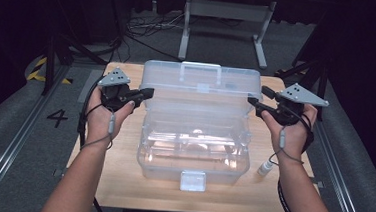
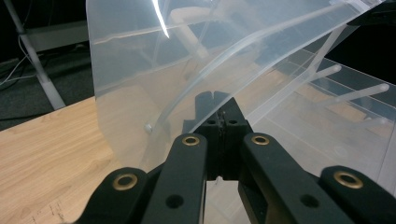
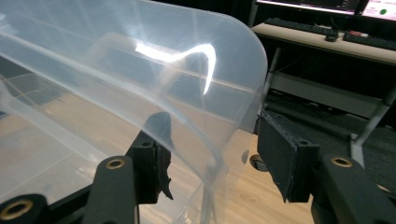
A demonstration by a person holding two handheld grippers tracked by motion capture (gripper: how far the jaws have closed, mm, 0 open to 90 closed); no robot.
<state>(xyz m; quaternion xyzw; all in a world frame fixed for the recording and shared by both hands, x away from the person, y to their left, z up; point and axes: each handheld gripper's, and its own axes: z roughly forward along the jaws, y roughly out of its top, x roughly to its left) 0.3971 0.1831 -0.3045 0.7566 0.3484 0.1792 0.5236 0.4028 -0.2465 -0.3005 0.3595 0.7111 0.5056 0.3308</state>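
From above, you can see the whole clear plastic box [image 1: 194,146] sitting in the middle of the wooden surface [image 1: 120,181], with its lid [image 1: 200,89] standing up at the back, its handle [image 1: 201,69] on top, and a latch [image 1: 193,180] on the front. Your left tongs [image 1: 147,93] are at the left edge of the lid, and your right tongs [image 1: 253,103] are at the right edge. This view is too far off to show how the tongs grip. Your left gripper view gets in close: the left tongs [image 2: 223,122] are squeezed tight together, pinching the edge of the lid [image 2: 187,70], and through the clear plastic you can see the wooden surface [image 2: 42,154]. Your right gripper view tells a different story: the right tongs [image 3: 212,161] are spread wide, and the edge of the lid [image 3: 140,79] runs between the two jaws, but the pads are not pressing on it, so they hold nothing. That view also shows a desk [image 3: 327,44] with a keyboard behind the box, which the high view does not show. Only the high view shows the small white bottle [image 1: 266,167] lying on the surface just beside your right wrist, near the right side of the box, and the metal stand [image 1: 227,23] on the floor behind the surface.
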